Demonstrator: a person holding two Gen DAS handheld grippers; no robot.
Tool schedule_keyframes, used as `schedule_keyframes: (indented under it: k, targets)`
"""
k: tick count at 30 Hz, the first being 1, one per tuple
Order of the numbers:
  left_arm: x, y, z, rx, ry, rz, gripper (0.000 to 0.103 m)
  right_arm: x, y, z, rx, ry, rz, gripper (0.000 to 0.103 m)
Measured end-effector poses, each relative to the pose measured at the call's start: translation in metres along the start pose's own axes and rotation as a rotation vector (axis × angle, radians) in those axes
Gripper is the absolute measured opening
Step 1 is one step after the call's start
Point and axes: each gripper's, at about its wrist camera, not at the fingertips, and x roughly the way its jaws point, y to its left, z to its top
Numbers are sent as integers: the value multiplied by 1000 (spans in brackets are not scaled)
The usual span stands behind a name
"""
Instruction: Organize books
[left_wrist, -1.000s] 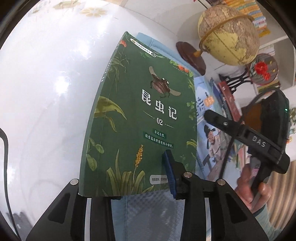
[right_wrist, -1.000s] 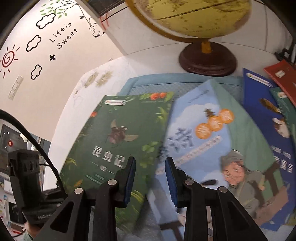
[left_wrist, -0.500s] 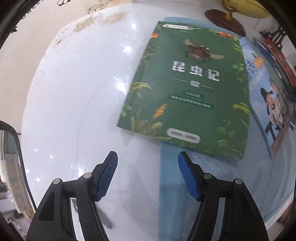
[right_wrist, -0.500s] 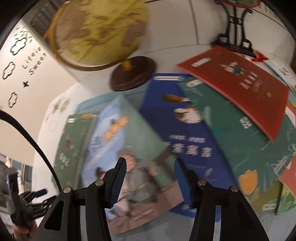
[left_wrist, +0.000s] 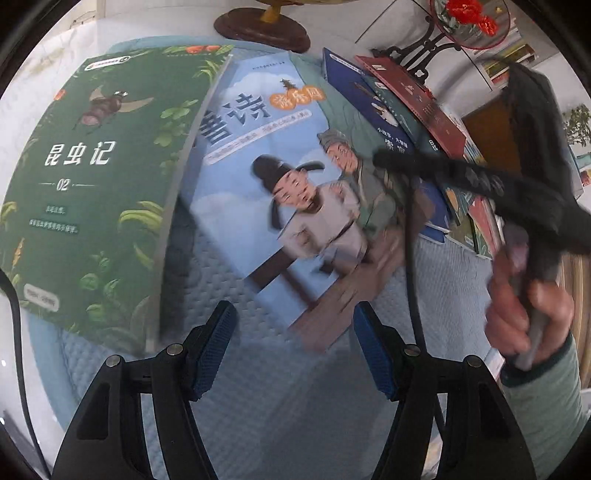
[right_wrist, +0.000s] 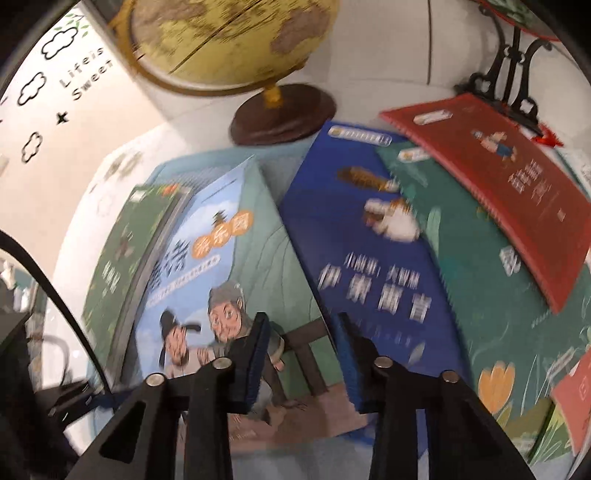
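We hold the left gripper (left_wrist: 291, 350) nearest of all, its blue pads wide apart and just beginning to narrow, with nothing between them but the quilted blue mat (left_wrist: 258, 406) below; just beyond its tips lies the near corner of the light-blue book (left_wrist: 280, 206) with two cartoon figures on its cover. The right gripper (right_wrist: 301, 354) hangs over that same book's near edge, jaws closing with only a narrow gap left and, as far as we can tell, nothing caught between the pads. To do this step well, we judge that the right fingers must open again, tilt lower and slip one pad under the near edge before squeezing, since the cover lies flat and offers no lip. The green insect book (left_wrist: 92, 177) lies to the left, overlapping the light-blue one, so we should slide the book out gently or lift the green one first. Farther right, the dark-blue book (right_wrist: 365, 258), a teal book (right_wrist: 491, 295) and the red book (right_wrist: 491, 177) fan over one another, and the globe (right_wrist: 236, 40) stands at the far edge
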Motion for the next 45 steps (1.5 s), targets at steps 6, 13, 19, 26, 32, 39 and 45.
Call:
schedule_keyframes:
  k: [6, 13, 19, 26, 32, 39, 45]
  targets:
    - [-4, -10, -14, 31, 7, 28, 64, -18, 9, -54, -41, -5, 30, 32]
    - [-6, -39, -64, 115, 58, -4, 64, -47, 0, -149, 22, 35, 86, 32]
    - [1, -76, -104, 137, 118, -99, 64, -85, -24, -216, 91, 89, 97, 32]
    - [-4, -86, -126, 20, 42, -13, 54, -106, -56, -234, 175, 101, 137, 33]
    - [-7, -81, -136, -49, -4, 33, 46, -90, -37, -221, 104, 111, 128, 48]
    - [-9, -93, -133, -77, -88, -36, 46, -82, -21, -227, 13, 89, 87, 46]
    - [-46, -92, -138, -169, -188, -353, 46, -81, -50, -231, 139, 72, 243, 46]
